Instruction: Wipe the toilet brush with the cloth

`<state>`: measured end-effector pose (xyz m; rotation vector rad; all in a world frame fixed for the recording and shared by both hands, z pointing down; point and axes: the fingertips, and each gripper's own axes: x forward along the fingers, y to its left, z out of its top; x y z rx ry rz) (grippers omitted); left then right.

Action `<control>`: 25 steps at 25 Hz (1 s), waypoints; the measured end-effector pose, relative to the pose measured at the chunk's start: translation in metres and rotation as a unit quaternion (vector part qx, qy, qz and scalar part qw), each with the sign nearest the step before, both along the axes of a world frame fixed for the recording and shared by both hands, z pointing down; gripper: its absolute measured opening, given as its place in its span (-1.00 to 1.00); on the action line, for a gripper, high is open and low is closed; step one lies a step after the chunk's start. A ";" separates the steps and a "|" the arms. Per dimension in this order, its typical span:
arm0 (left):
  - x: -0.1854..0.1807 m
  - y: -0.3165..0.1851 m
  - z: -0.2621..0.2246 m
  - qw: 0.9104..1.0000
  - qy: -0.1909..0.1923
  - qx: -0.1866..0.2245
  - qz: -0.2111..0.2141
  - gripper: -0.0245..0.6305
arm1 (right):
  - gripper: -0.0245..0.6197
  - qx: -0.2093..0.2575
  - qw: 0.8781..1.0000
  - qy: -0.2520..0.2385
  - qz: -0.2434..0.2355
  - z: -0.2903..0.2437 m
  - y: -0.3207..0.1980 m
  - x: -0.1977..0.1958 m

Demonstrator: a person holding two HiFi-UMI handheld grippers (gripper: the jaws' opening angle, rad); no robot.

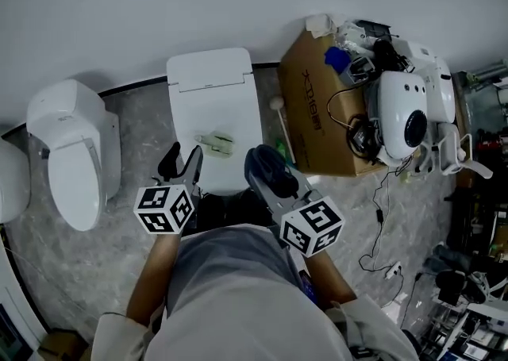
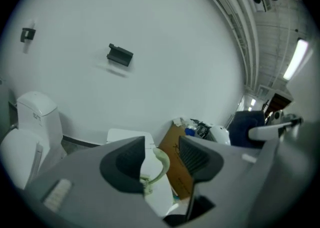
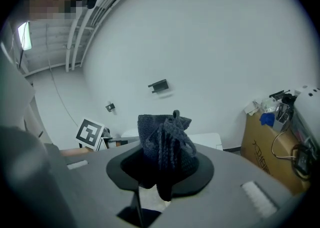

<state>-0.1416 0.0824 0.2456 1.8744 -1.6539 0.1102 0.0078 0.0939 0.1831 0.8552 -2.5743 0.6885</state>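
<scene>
Right tongs [image 3: 161, 169], lower centre, clenched on a dark knitted cloth [image 3: 165, 139]. Left tongs [image 2: 161, 158] released and empty. Through their gap, the pale green toilet brush [image 2: 163, 166] lies on the white toilet lid [image 1: 214, 101]. It would be best to grip the handle first, then rub the cloth along it.

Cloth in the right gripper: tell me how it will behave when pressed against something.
The cloth bunches and folds in the right gripper, so it is probably floppy and light. Its coarse knit likely grips rather than slips.
</scene>
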 end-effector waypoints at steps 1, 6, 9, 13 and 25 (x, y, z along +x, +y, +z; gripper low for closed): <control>0.001 -0.004 0.007 1.000 0.006 -0.006 -0.002 -0.93 | -0.63 0.001 1.000 0.002 0.000 0.002 -0.007 -0.001; 0.010 -0.023 0.034 0.999 0.022 -0.025 -0.003 -0.93 | -0.63 -0.010 1.000 -0.019 -0.010 0.013 -0.043 -0.004; 0.012 -0.032 0.048 0.999 0.027 -0.038 -0.011 -0.93 | -0.63 -0.025 0.999 -0.034 -0.017 0.022 -0.063 -0.006; 0.013 -0.041 0.063 0.997 0.043 -0.054 -0.024 -0.93 | -0.63 -0.046 0.998 -0.035 -0.036 0.040 -0.089 -0.011; 0.014 -0.047 0.069 0.994 0.080 -0.015 -0.070 -0.93 | -0.61 -0.098 0.981 -0.050 -0.158 0.096 -0.129 -0.042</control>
